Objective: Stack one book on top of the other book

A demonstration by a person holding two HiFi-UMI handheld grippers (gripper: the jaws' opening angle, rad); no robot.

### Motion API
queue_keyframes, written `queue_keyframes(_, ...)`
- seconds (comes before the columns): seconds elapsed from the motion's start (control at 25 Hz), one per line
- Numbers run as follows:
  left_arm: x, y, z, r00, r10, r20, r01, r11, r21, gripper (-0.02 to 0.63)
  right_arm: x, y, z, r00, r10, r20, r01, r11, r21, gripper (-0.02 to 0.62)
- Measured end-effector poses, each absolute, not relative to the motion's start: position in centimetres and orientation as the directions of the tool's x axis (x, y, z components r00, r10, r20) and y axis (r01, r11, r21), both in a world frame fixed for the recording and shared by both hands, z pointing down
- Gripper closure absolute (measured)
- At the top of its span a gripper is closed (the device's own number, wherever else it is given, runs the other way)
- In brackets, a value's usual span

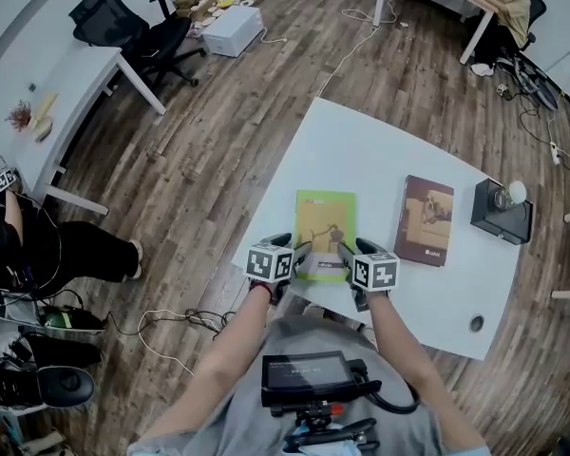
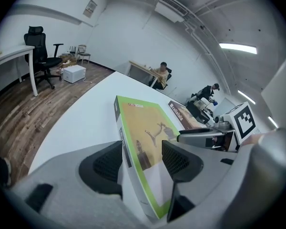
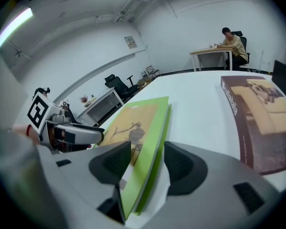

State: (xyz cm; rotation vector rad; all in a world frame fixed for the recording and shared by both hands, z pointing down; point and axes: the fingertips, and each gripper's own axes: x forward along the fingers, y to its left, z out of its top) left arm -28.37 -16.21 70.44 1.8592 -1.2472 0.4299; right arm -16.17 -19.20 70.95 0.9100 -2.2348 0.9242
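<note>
Green book [image 1: 325,224] at near edge of white table [image 1: 361,150], left of brown book [image 1: 425,219] and apart from it. Near left corner caught in left gripper [image 2: 142,152]: jaws closed onto spine side, one pad on cover, other on underside. Near right corner caught in right gripper [image 3: 148,157]: jaws closed onto page edge, gap between pads filled by book's thickness. Cannot tell whether near end clear of tabletop. Brown book flat on table, untouched. Dark box [image 1: 502,215] farther right, near table's right end.
</note>
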Motion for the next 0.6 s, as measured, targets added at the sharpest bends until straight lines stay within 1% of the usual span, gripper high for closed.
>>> queue_keyframes(0.28, -28.1, -16.0, 71.3, 0.465, -0.534, 0.706, -0.875, -0.154, 0.459, 0.36, -16.4, -19.3, 70.7, -0.635, -0.355, 0.686, -0.75, 0.498, -0.436, 0.4)
queue_keyframes(0.6, -27.8, -16.1, 71.5, 0.47, -0.527, 0.708, -0.873, -0.157, 0.462, 0.36, -17.4, -18.6, 71.5, -0.667, -0.286, 0.688, -0.721, 0.48, -0.499, 0.4)
